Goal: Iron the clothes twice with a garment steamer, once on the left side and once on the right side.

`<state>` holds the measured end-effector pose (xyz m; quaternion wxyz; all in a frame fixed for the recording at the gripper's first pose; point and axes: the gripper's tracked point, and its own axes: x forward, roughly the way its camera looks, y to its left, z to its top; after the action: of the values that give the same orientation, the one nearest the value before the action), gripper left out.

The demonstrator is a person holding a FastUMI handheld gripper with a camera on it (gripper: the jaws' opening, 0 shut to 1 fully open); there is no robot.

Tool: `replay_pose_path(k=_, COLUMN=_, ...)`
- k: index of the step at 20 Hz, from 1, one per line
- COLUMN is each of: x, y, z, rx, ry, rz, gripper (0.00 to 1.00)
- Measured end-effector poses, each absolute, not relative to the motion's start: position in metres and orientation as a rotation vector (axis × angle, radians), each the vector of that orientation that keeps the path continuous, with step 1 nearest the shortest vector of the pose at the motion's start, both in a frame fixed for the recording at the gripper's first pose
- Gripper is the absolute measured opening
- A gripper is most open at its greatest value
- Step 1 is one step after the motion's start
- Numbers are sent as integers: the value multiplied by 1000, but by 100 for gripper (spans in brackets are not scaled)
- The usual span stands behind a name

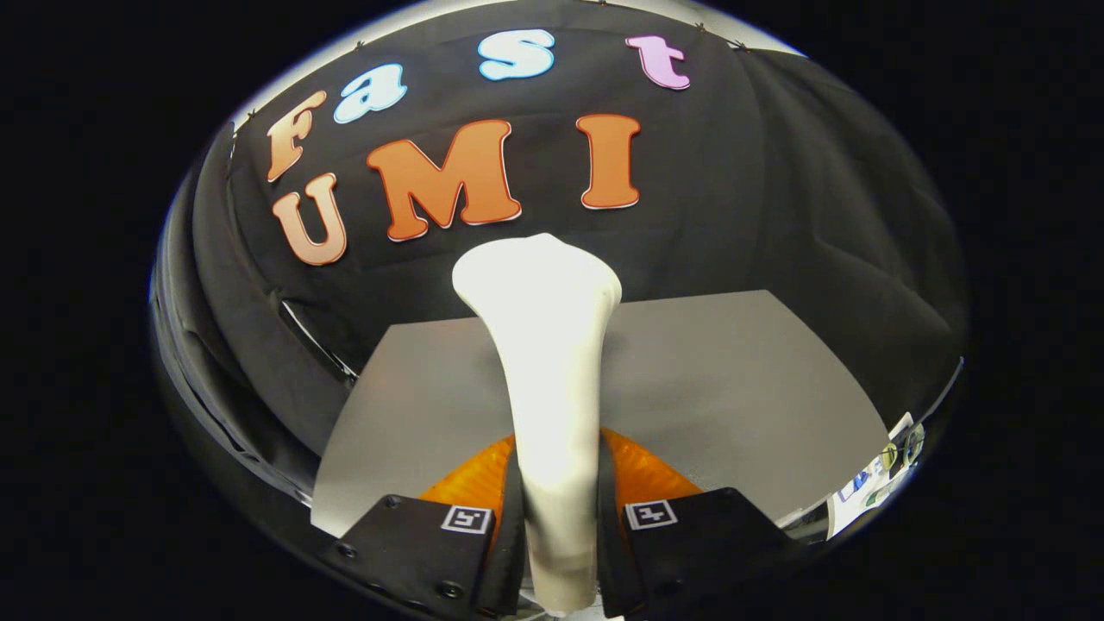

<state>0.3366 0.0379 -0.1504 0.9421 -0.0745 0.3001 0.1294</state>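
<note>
Two fingers of the gripper (556, 517) squeeze the white garment steamer (543, 371) by its handle, one on each side; its wide head points away, up over the grey table (733, 379). I think a good pass means a firm hold and a slow, straight sweep; beyond hangs the black wall; no clothes can be seen.

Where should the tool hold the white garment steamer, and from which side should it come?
Grip the garment steamer on its narrow handle, below the wide flared head, with one finger on each flank. The tool is already closed on it this way: the handle runs straight ahead between the fingers and its head rises beyond them over the grey table. The slim, even shaft suits a side pinch; the head is probably too wide.
</note>
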Motion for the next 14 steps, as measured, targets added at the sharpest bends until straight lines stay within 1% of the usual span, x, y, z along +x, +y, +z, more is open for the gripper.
replay_pose_path(k=7, x=304, y=31, z=-124, rx=-118, ry=550, rz=233, gripper=42)
replay_pose_path(k=10, x=272, y=43, z=-129, rx=-56, ry=571, rz=239, gripper=42)
replay_pose_path(k=14, x=236, y=52, z=-134, rx=-39, ry=566, rz=184, gripper=42)
